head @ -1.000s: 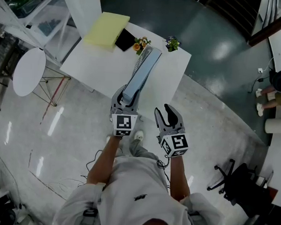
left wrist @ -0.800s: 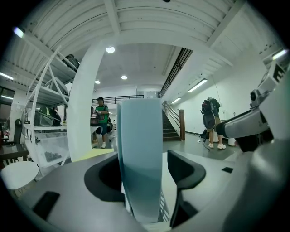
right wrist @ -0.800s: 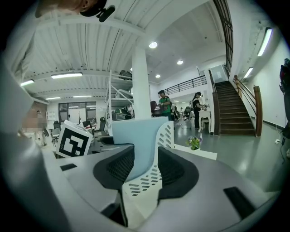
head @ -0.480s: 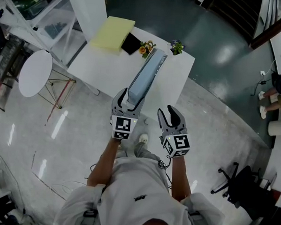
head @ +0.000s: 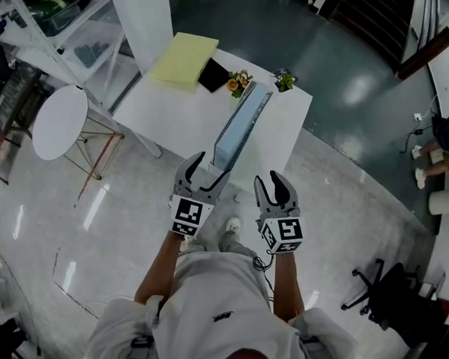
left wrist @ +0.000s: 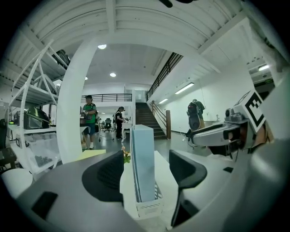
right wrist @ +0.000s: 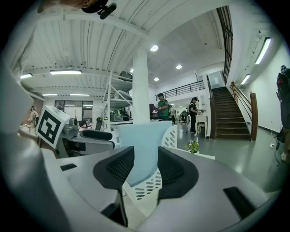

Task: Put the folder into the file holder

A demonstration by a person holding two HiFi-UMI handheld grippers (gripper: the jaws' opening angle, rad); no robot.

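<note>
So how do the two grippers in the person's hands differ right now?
The left gripper's jaws stand wide, having just been opening; the right gripper's are shut. The left points straight at the blue folder standing in the file holder; the right sits to its side. Neither grips anything.

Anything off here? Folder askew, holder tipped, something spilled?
Nothing stands out. The light-blue folder stands upright in the white file holder on the table. The holder is not tipped, and nothing looks spilled or damaged.
</note>
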